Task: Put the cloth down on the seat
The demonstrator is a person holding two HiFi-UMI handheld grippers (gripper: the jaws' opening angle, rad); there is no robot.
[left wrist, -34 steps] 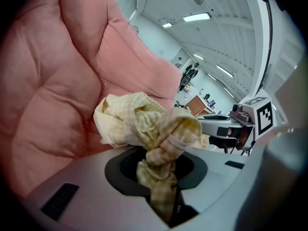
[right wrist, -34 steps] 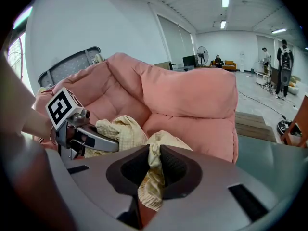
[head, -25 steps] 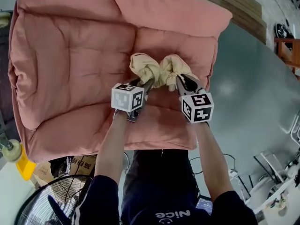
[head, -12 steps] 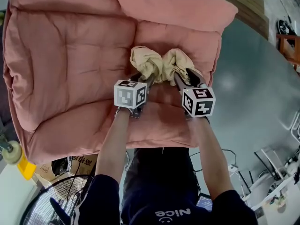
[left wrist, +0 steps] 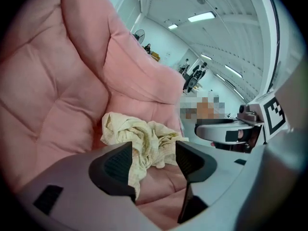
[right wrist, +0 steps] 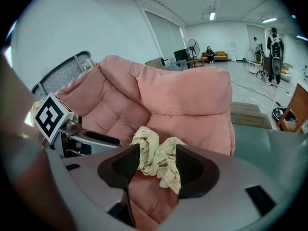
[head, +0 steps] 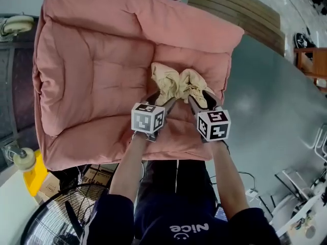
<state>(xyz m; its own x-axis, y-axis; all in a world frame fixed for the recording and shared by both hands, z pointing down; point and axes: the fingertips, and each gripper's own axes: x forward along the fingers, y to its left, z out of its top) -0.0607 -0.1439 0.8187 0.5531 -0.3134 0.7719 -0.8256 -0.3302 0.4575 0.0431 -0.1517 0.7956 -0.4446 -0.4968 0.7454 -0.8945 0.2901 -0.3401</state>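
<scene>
Cloth (head: 179,83) is lying bunched on the seat (head: 97,80), toward its right edge.
The left gripper (head: 162,101) is standing released, its jaws having just been opening, with the left fold between them unpressed. The right gripper (head: 199,100) is gaping likewise at the right fold. The cloth is sitting just ahead of both, its long axis running across them, neither hand nearer.

Pink seat (head: 92,75) — crumpled cloth (head: 179,83) atop
</scene>
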